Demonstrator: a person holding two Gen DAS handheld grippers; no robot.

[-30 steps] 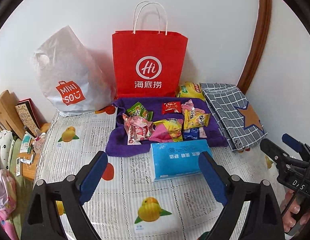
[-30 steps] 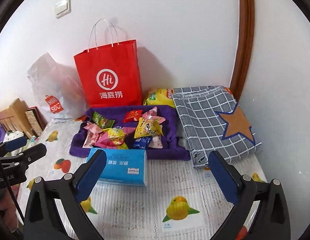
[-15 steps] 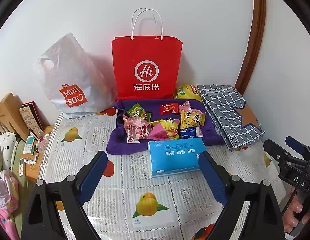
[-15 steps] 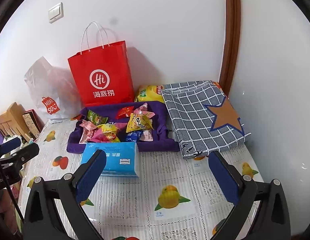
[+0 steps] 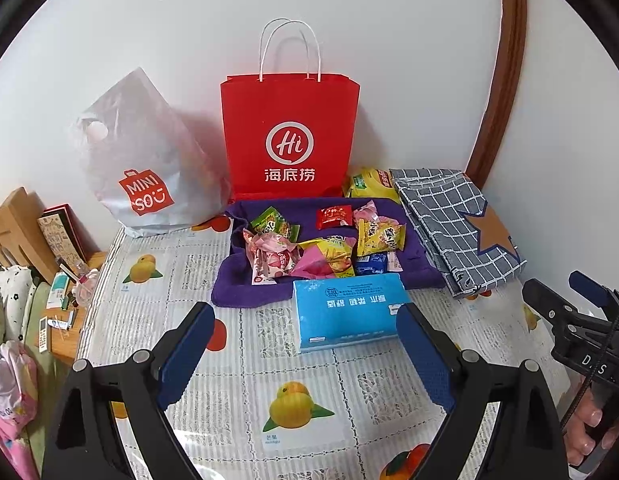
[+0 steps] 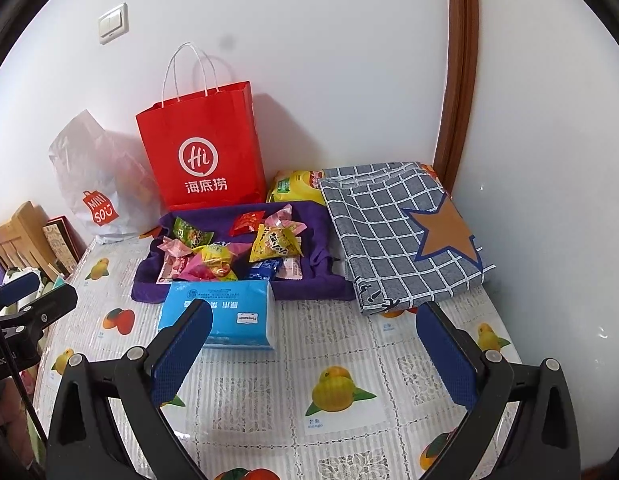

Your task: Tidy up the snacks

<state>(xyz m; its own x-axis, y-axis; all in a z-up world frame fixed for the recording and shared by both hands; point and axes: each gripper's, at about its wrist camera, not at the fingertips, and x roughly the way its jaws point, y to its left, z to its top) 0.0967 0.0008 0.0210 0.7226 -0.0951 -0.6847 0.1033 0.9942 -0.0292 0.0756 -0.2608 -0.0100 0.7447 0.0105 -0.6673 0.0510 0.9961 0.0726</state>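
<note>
Several small snack packets (image 5: pixel 325 244) (image 6: pixel 237 248) lie in a heap on a purple cloth (image 5: pixel 245 292) (image 6: pixel 309 288) at the back of the table. A red paper bag (image 5: pixel 289 136) (image 6: pixel 205 152) stands upright behind them against the wall. A yellow chip bag (image 5: pixel 369 184) (image 6: pixel 297 186) lies to its right. My left gripper (image 5: pixel 305 352) is open and empty, above the table in front of the cloth. My right gripper (image 6: pixel 313 356) is open and empty, above the table's front right part.
A blue tissue pack (image 5: pixel 349 310) (image 6: pixel 221 312) lies just in front of the cloth. A folded grey checked cloth (image 5: pixel 457 224) (image 6: pixel 405 232) lies at the right. A white Miniso plastic bag (image 5: pixel 145 160) (image 6: pixel 97 176) stands at the back left. A wooden shelf (image 5: pixel 13 232) is left of the table.
Both grippers have drawn back and up from the table, so the snacks and bags sit lower and smaller in both views. Both stay open and empty.
</note>
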